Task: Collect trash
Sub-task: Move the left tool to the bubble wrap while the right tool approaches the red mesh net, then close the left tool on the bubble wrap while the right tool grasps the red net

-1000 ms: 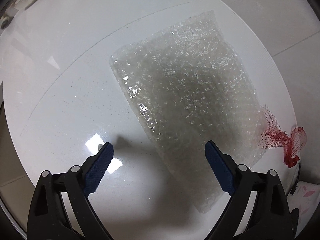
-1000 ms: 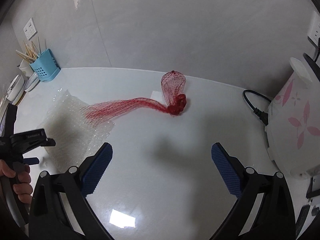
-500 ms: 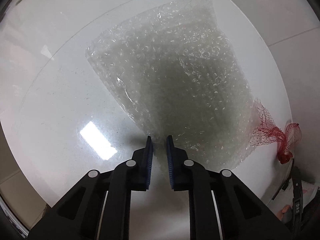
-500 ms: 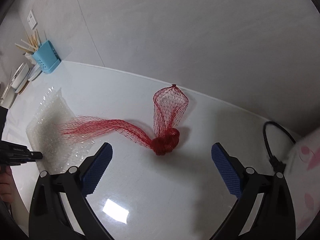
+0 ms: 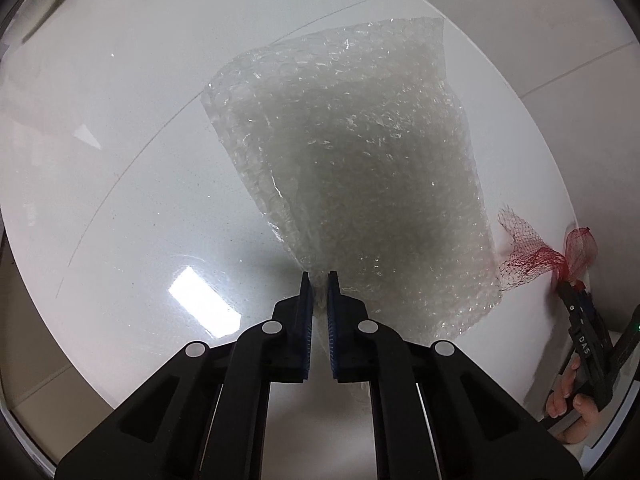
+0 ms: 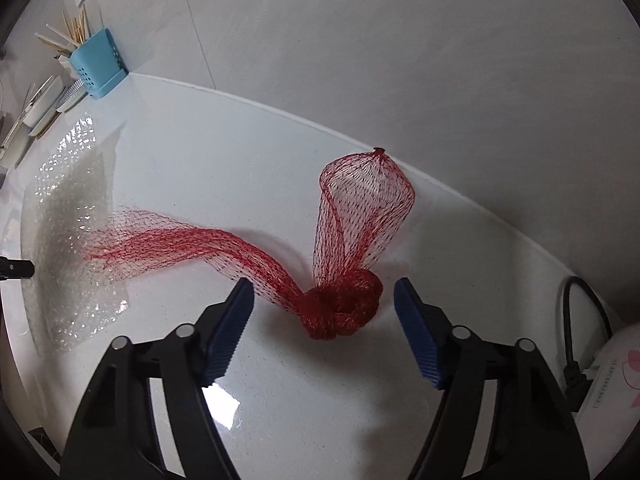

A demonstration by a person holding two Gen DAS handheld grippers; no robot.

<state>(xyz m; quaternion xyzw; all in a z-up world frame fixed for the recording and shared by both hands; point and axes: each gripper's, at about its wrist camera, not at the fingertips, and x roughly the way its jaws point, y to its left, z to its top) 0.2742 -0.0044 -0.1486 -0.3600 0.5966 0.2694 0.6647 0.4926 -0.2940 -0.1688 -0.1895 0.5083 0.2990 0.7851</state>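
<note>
A clear bubble wrap sheet (image 5: 360, 168) lies on the white counter. My left gripper (image 5: 319, 280) is shut on its near edge, which is bunched up between the blue pads. The sheet also shows in the right wrist view (image 6: 68, 216) at the far left. A red mesh net bag (image 6: 340, 264) with a knot lies on the counter. My right gripper (image 6: 324, 300) is open, its fingers on either side of the knot, close around it. The net (image 5: 540, 256) and the right gripper (image 5: 576, 300) show at the right edge of the left wrist view.
A blue utensil holder (image 6: 96, 64) with chopsticks stands at the back left by the wall, with dishes (image 6: 40, 104) beside it. A white appliance with pink flowers (image 6: 612, 384) and its black power cord (image 6: 576, 328) stand at the right. The counter's front edge (image 5: 60, 384) is near.
My left gripper closed on the bubble wrap's edge and lifted it, bunching the sheet. My right gripper moved forward to the net's knot and narrowed its opening around it.
</note>
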